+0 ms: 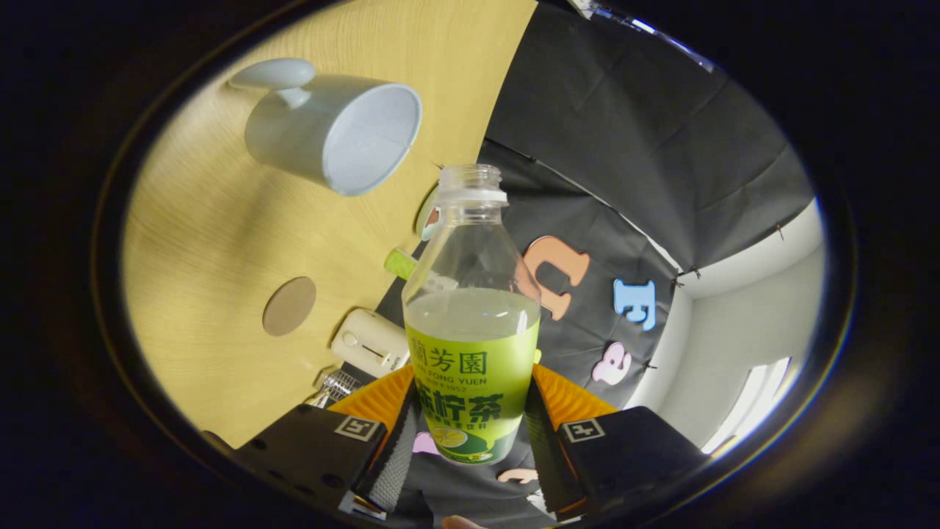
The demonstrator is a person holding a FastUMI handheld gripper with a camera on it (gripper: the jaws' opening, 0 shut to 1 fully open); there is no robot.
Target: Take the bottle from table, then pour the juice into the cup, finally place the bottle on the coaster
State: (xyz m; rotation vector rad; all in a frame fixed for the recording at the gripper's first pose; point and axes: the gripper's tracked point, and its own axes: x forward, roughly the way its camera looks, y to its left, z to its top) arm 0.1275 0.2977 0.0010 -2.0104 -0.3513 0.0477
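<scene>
My gripper [470,426] is shut on a clear plastic bottle [470,330] with a green label, both fingers pressing on its labelled lower body. The bottle's cap is off, and pale juice fills it to just above the label. The whole view is rolled, so the wooden table [220,220] stands tilted beside the bottle. A white cup [334,132] with a handle stands on that table beyond the bottle's open mouth, apart from it. A round brown coaster [289,306] lies flat on the table, nearer the fingers than the cup.
A small cream-coloured device [369,342] sits on the table near the coaster. A light green object [400,263] and a round-edged thing [427,213] sit at the table's far edge behind the bottle. The black cloth wall [624,147] hangs beyond.
</scene>
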